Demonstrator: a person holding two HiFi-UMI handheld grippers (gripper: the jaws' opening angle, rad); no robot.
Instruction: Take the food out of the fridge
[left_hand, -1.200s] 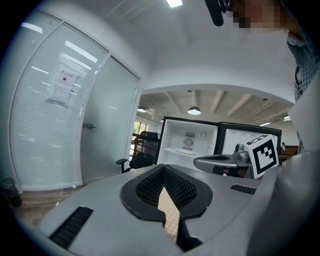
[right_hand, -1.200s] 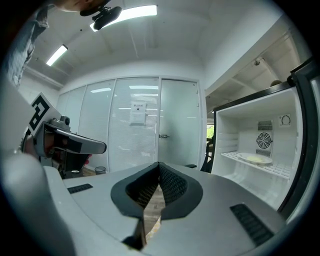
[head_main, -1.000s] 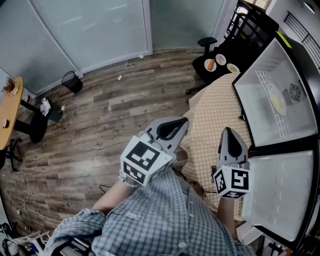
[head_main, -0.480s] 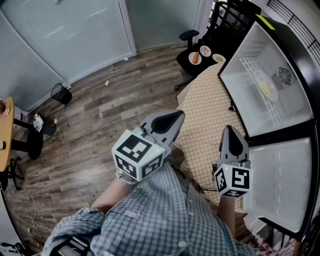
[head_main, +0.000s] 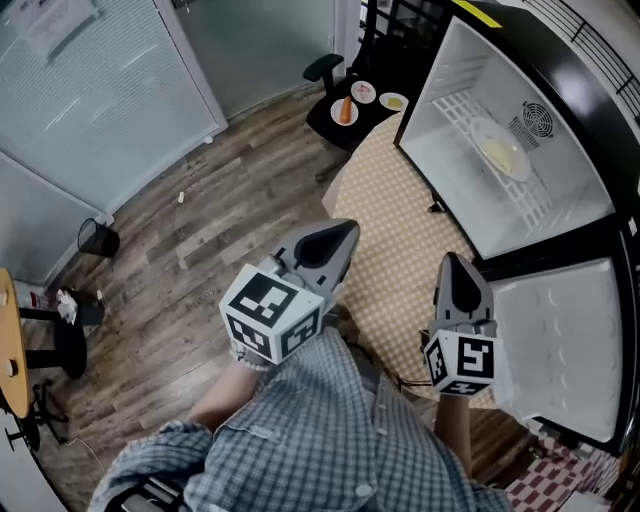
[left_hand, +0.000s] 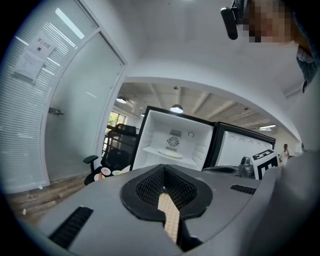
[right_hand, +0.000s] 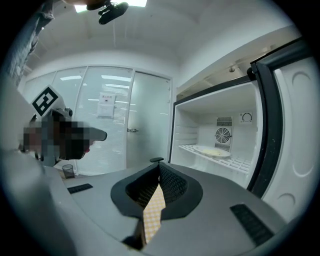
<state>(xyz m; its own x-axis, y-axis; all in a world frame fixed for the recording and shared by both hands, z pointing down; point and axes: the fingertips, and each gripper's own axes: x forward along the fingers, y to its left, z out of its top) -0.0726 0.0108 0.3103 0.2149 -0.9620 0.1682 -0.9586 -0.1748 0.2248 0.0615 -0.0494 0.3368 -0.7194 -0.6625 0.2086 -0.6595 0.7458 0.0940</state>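
The open fridge (head_main: 560, 120) fills the head view's upper right. Inside it, a white plate of pale food (head_main: 497, 152) lies on the wire shelf. That plate (left_hand: 169, 154) also shows ahead in the left gripper view, and the same plate (right_hand: 214, 151) in the right gripper view. My left gripper (head_main: 338, 238) is shut and empty, held over the edge of the checked tablecloth (head_main: 395, 225). My right gripper (head_main: 456, 268) is also shut and empty, just short of the fridge's opening. Both point toward the fridge, well apart from the plate.
The fridge door (head_main: 565, 340) stands swung open at the lower right. A black chair (head_main: 335, 120) beyond the table carries small plates of food (head_main: 346, 108). A glass partition (head_main: 90, 90), a black bin (head_main: 97, 238) and an orange table (head_main: 10, 350) stand at the left.
The head view has swung toward the fridge, which now sits further left and larger. Both grippers have drifted with it and stay shut and empty.
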